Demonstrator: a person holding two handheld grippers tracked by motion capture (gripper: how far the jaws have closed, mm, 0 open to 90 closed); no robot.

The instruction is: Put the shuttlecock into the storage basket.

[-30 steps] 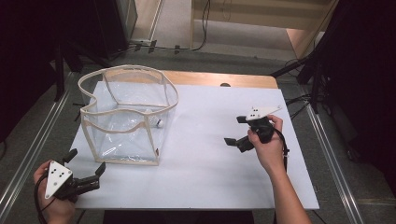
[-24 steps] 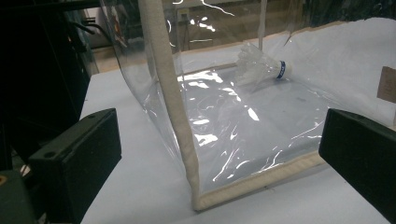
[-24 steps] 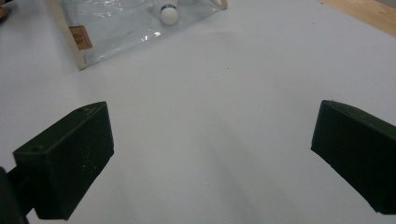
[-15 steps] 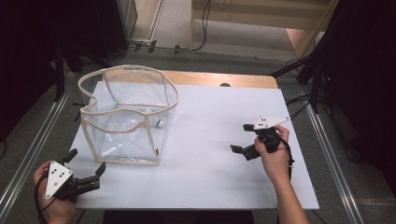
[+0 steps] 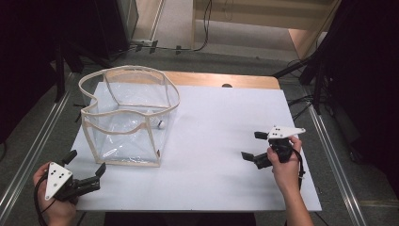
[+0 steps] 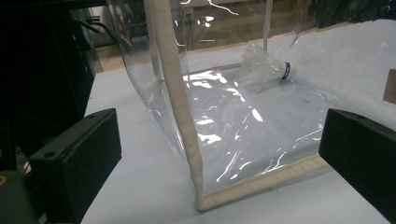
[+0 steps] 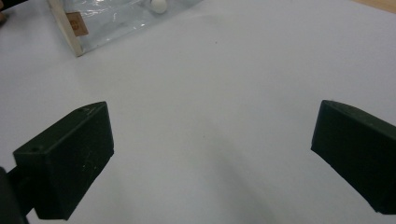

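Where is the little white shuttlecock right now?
In the high view, the white shuttlecock with a blue band lies inside the clear plastic bag with cream trim, on its floor near the right wall, at the table's left side.

1. Clear glossy plastic bag (image 5: 127, 120), trimmed in matt cream cloth, with a white plastic shuttlecock (image 6: 264, 70) inside.
2. Matt white sheet (image 5: 211, 141), smooth; bare wood at 12 o'clock.
3. Matt black plastic on left gripper (image 5: 84, 172) and right gripper (image 5: 253, 146).

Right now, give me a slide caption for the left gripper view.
Open left hand-held gripper faces the clear plastic, cream-trimmed bag holding a white shuttlecock.
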